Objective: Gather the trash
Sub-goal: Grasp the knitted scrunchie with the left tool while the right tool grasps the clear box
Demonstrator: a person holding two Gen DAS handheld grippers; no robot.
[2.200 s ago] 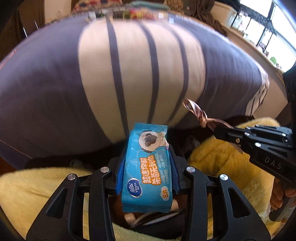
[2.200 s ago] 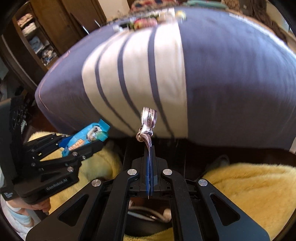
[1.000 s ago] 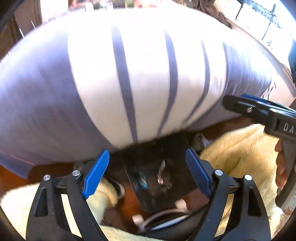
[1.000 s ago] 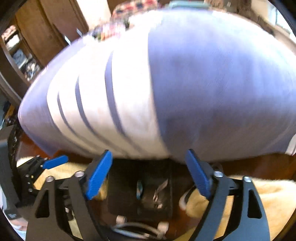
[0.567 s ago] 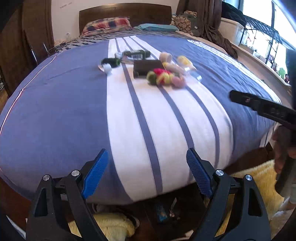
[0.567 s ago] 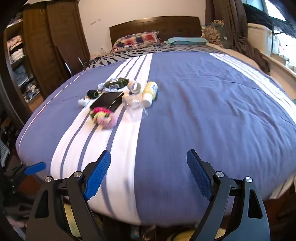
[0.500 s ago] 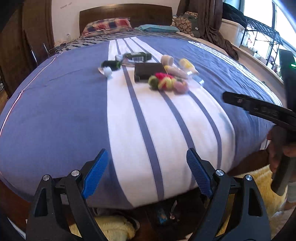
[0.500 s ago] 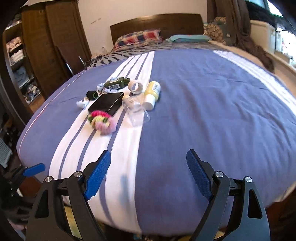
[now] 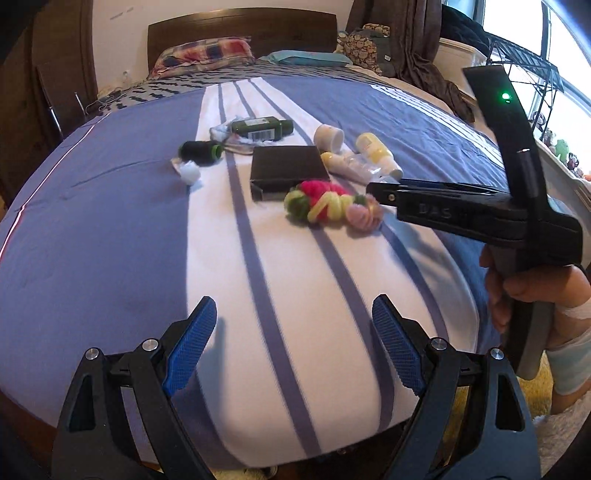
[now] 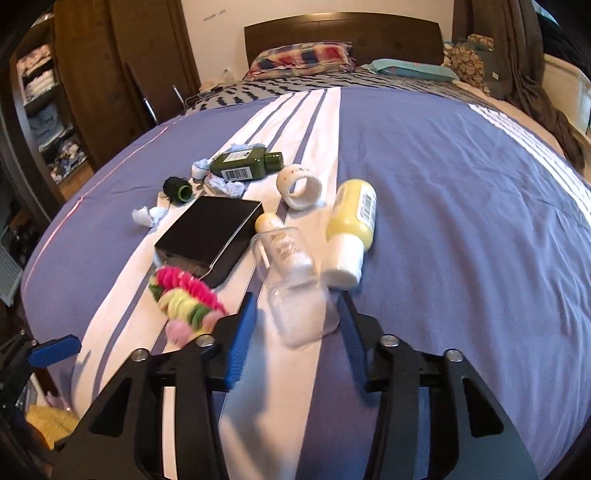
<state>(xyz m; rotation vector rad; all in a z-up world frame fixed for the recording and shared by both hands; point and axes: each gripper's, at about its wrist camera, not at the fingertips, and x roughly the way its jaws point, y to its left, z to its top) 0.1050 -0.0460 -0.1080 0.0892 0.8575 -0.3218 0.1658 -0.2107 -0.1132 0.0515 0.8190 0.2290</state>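
Trash lies on the striped bed cover (image 10: 443, 229). A clear plastic bottle (image 10: 291, 266) lies on its side with its base between the fingers of my right gripper (image 10: 295, 314). The jaws are closing and narrow gaps still show on both sides. A yellow bottle (image 10: 352, 218) lies right of it, a black box (image 10: 210, 232) and bright scrunchies (image 10: 184, 295) to the left. Farther back are a tape roll (image 10: 299, 184), a green bottle (image 10: 243, 166) and crumpled tissues (image 10: 147, 216). My left gripper (image 9: 291, 332) hangs open and empty over the bed's near end.
A person's hand (image 9: 524, 288) holds the right gripper's handle at the bed's right side. Pillows (image 10: 303, 55) and a wooden headboard (image 10: 343, 26) close the far end. A wardrobe (image 10: 74, 92) stands left. A yellow rug (image 9: 554, 435) lies at the bed's foot.
Both grippers let go of the wipes pack and the ribbon into the dark bin, rose over the bed and moved forward. The right jaws narrowed around the clear bottle; the left stayed wide.
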